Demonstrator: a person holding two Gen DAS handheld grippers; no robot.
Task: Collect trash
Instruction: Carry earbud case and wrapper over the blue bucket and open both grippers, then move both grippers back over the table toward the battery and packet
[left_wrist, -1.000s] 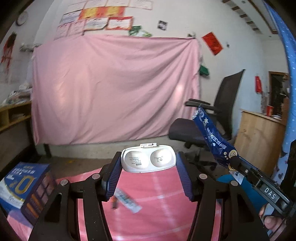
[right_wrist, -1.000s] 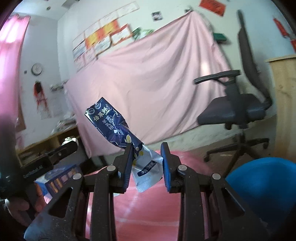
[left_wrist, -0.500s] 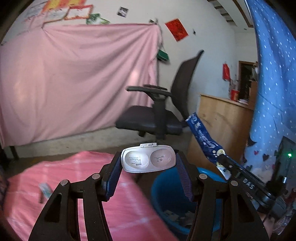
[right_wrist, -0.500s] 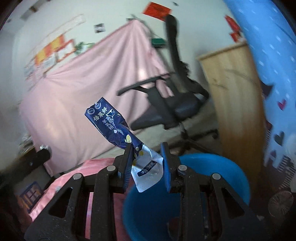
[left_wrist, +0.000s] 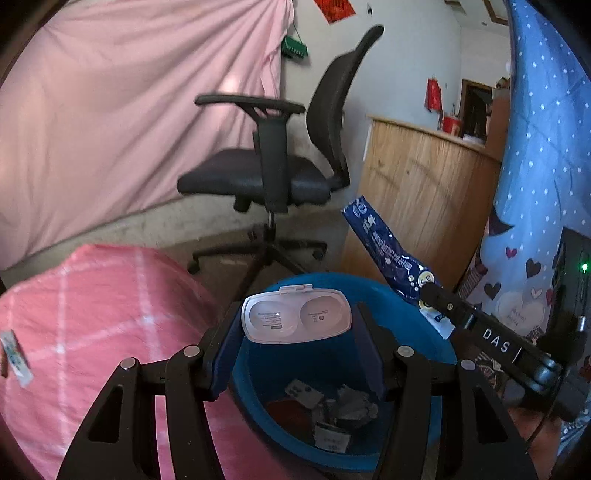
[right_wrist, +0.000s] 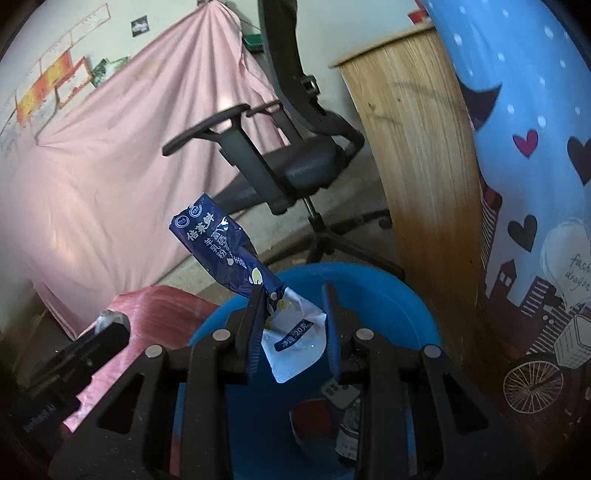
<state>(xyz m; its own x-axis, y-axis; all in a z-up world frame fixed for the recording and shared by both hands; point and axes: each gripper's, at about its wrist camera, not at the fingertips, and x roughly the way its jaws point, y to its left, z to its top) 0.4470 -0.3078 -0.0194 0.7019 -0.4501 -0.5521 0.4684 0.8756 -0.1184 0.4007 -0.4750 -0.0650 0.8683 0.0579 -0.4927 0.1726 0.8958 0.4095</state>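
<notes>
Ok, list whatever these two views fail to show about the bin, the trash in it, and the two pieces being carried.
- Blue bin: near rim hidden in both views by the gripper bodies; its base is out of sight.
- Trash in the bin: dim and partly covered in both views; items unidentifiable.
- White blister tray in the left gripper: printing too small to read.
- Blue sachet in the right gripper: left finger hides where it is pinched.
- Small wrapper on the pink cloth: blurred near the left view's edge.

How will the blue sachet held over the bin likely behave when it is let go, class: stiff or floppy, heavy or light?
The sachet looks floppy: it is creased and twisted where the right tongs pinch it. It is probably light, since its long free end stands up unsupported. Released, it would likely flutter rather than drop straight, though the bin sits right below.
</notes>
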